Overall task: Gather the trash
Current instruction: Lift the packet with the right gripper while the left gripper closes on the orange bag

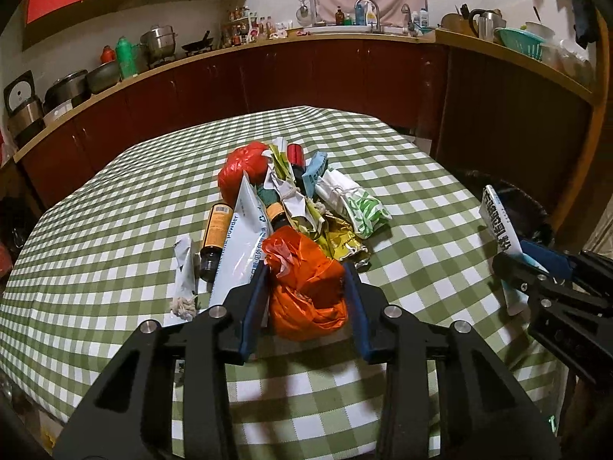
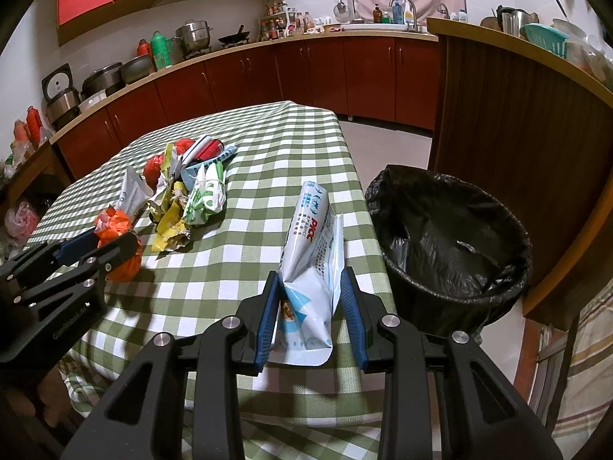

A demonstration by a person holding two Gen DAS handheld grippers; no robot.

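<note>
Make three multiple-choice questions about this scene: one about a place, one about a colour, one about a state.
1. Where is the bin?
A. On the table
B. On the floor beside the table
C. On the counter

2. What colour is the bag in the left gripper?
A. Orange
B. Black
C. Green

3. What is the right gripper doing?
A. Hanging open and empty
B. Gripping a bottle
C. Holding a white pouch

Answers:
1 B: the bin stands off the table edge, lower down.
2 A: an orange bag sits between the blue pads.
3 C: the pouch stands upright between its pads.
</note>
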